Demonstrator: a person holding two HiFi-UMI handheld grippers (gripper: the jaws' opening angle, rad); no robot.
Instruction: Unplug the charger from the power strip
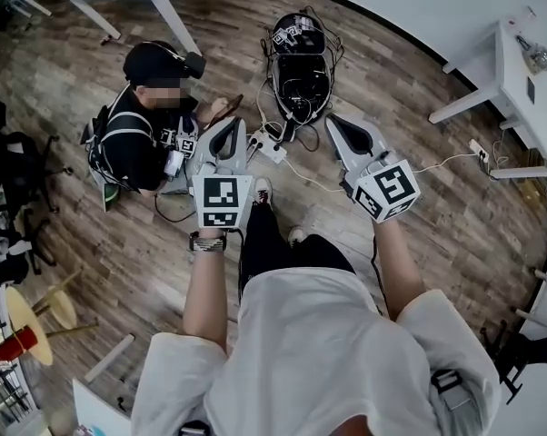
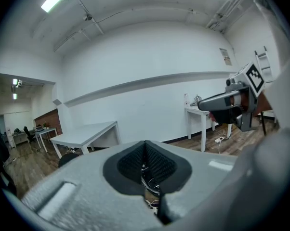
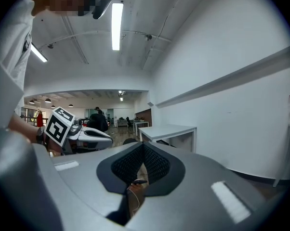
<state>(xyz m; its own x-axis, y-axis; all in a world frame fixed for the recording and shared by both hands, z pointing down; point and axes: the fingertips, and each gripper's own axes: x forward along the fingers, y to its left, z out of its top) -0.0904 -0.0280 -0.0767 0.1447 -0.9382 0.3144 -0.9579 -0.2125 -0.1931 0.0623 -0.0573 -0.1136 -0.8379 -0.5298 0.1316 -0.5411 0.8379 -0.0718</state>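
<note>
jaws of left gripper [image 2: 145, 146] pressed together, gripping nothing; right gripper [image 3: 143, 147] jaws likewise together, gripping nothing.

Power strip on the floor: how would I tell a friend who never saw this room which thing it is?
Find the wooden floor between the person in black and the black gear pile. The power strip lies just on the near side of that pile. It is the small flat white block with cables running into it; the things closest around it are dark.
</note>
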